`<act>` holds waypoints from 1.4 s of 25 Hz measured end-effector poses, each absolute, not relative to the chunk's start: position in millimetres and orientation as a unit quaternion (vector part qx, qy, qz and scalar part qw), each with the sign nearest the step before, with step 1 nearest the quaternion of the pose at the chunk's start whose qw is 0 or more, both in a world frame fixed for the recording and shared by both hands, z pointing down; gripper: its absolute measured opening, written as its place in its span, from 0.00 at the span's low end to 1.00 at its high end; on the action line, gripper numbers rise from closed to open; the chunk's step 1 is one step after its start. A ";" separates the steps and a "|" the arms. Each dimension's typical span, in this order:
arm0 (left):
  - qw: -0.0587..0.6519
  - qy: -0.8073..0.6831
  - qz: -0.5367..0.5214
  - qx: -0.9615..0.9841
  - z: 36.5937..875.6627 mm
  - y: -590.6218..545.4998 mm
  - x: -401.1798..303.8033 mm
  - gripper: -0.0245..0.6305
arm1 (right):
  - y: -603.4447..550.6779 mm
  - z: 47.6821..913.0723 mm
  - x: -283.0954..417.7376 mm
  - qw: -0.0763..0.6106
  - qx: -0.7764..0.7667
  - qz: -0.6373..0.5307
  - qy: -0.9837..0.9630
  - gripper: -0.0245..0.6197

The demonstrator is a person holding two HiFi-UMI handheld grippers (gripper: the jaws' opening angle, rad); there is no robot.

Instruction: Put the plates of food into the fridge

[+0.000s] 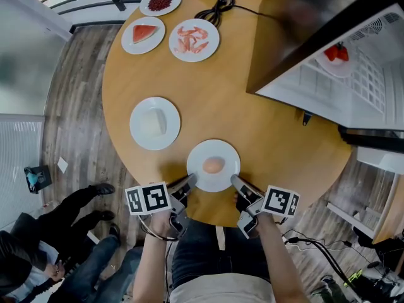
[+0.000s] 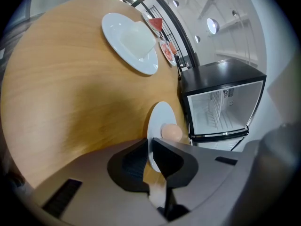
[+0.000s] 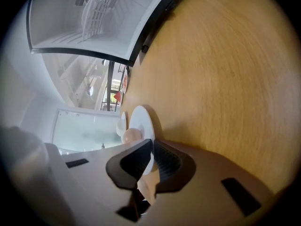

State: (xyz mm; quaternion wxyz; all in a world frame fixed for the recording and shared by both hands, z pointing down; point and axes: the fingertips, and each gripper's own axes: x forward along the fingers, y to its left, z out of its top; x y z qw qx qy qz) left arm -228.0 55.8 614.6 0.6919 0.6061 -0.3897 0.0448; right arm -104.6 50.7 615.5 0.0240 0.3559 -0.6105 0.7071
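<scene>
clamping the round white plate [image 1: 225, 153], tan egg [image 1: 214, 165] centred: left gripper [image 1: 189, 181], right gripper [image 1: 235, 180].

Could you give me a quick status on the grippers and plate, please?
Left gripper and right gripper shut on egg plate rim. Plate on table, near edge. Fridge open; nothing blocking.

The table [image 1: 278, 137] under the left gripper [image 1: 189, 182] and right gripper [image 1: 235, 180] is smooth pale wood with a soft satin sheen. The plate [image 1: 222, 153] between them looks like glossy white ceramic; its egg [image 1: 214, 165] is smooth and matt. The pads [image 2: 135, 164] are black, matt and ribbed, the shells [image 2: 94, 192] grey matt plastic. Beyond the right gripper, the fridge [image 1: 303, 24] is glossy black outside, white plastic inside. The floor [image 1: 76, 87] is grained wood.
</scene>
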 end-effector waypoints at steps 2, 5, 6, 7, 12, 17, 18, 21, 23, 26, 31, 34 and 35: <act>0.693 -0.392 0.040 0.605 614.1 56.2 -228.1 0.09 | 50.4 614.9 -104.3 0.020 0.358 0.707 -0.610 0.08; 0.695 -0.391 0.030 0.602 609.5 55.8 -227.3 0.09 | 49.3 609.9 -103.3 0.009 0.358 0.709 -0.607 0.08; 0.696 -0.391 0.026 0.602 607.1 55.5 -227.1 0.09 | 49.0 607.9 -102.7 0.004 0.358 0.712 -0.604 0.08; 0.697 -0.391 0.023 0.601 604.5 54.9 -227.0 0.09 | 49.0 606.0 -101.8 0.001 0.359 0.714 -0.601 0.08; 0.686 -0.387 0.016 0.616 588.1 48.2 -220.7 0.09 | 44.8 588.8 -96.1 -0.019 0.359 0.708 -0.608 0.08; 0.678 -0.375 0.018 0.631 565.3 39.7 -208.2 0.09 | 39.3 565.6 -83.8 -0.042 0.364 0.699 -0.615 0.08; 0.679 -0.374 0.021 0.631 560.8 38.4 -205.4 0.09 | 38.9 561.2 -80.8 -0.044 0.366 0.697 -0.615 0.08; 0.681 -0.364 0.025 0.634 546.1 34.8 -194.7 0.09 | 39.2 550.4 -66.4 -0.043 0.379 0.690 -0.616 0.08; 0.681 -0.354 0.023 0.641 534.7 31.4 -185.0 0.08 | 38.0 539.9 -56.1 -0.051 0.387 0.684 -0.616 0.08; 0.674 -0.339 0.022 0.656 517.1 24.8 -169.7 0.08 | 35.3 520.7 -41.7 -0.076 0.400 0.676 -0.615 0.08; 0.664 -0.304 0.016 0.683 486.4 8.5 -141.3 0.08 | 30.5 489.8 -15.0 -0.130 0.425 0.656 -0.610 0.07; 0.659 -0.292 0.015 0.693 470.3 1.9 -121.2 0.08 | 30.6 475.0 5.2 -0.155 0.439 0.646 -0.605 0.07; 0.658 -0.290 0.016 0.695 465.4 0.9 -114.1 0.07 | 31.3 470.9 12.6 -0.161 0.443 0.645 -0.602 0.07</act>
